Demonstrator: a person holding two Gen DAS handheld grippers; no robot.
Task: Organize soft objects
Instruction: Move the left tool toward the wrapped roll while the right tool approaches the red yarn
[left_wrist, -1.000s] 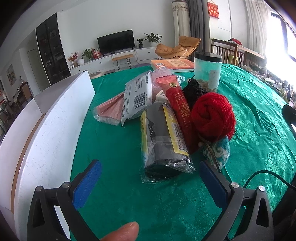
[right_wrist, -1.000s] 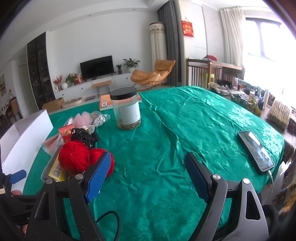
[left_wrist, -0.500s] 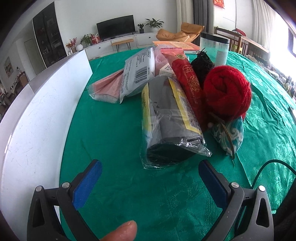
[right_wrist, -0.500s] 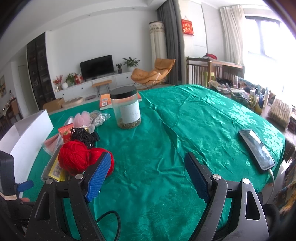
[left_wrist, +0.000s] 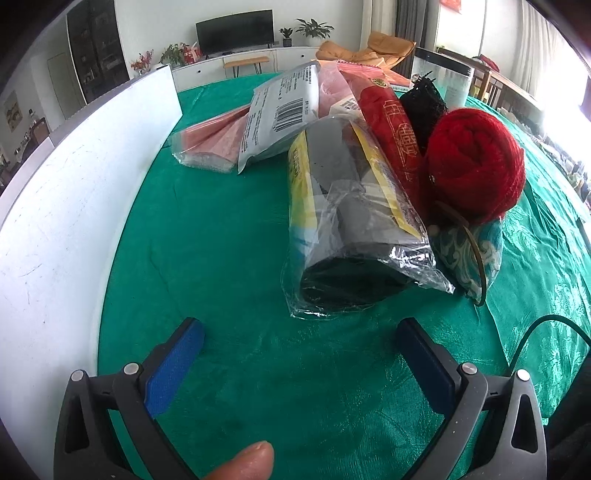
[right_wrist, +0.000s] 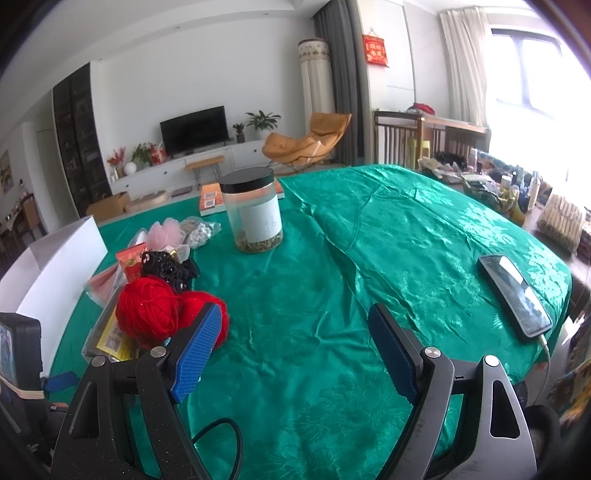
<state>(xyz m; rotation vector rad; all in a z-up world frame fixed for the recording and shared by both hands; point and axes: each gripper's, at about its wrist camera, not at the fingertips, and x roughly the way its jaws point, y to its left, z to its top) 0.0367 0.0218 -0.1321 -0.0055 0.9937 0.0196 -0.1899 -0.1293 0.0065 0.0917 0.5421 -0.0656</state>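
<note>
A pile of soft goods lies on the green tablecloth (left_wrist: 229, 236). Nearest is a dark grey roll in clear plastic with a yellow label (left_wrist: 354, 218). Beside it sit a red yarn ball (left_wrist: 476, 166), a teal patterned pouch (left_wrist: 469, 254), a long red packet (left_wrist: 395, 125), a black net bundle (left_wrist: 421, 107), a white barcoded bag (left_wrist: 284, 114) and a pink bag (left_wrist: 214, 144). My left gripper (left_wrist: 299, 360) is open, just short of the grey roll. My right gripper (right_wrist: 291, 350) is open over bare cloth, with the yarn (right_wrist: 147, 314) to its left.
A white open box (left_wrist: 66, 206) stands along the left edge of the table. A lidded clear jar (right_wrist: 255, 210), an orange book (right_wrist: 212, 195) and a small bag of white pieces (right_wrist: 201, 230) sit farther back. A phone on a cable (right_wrist: 515, 291) lies at the right.
My left gripper has dropped lower and moved closer to the grey plastic-wrapped roll, which now looks larger. The right gripper has barely moved.
</note>
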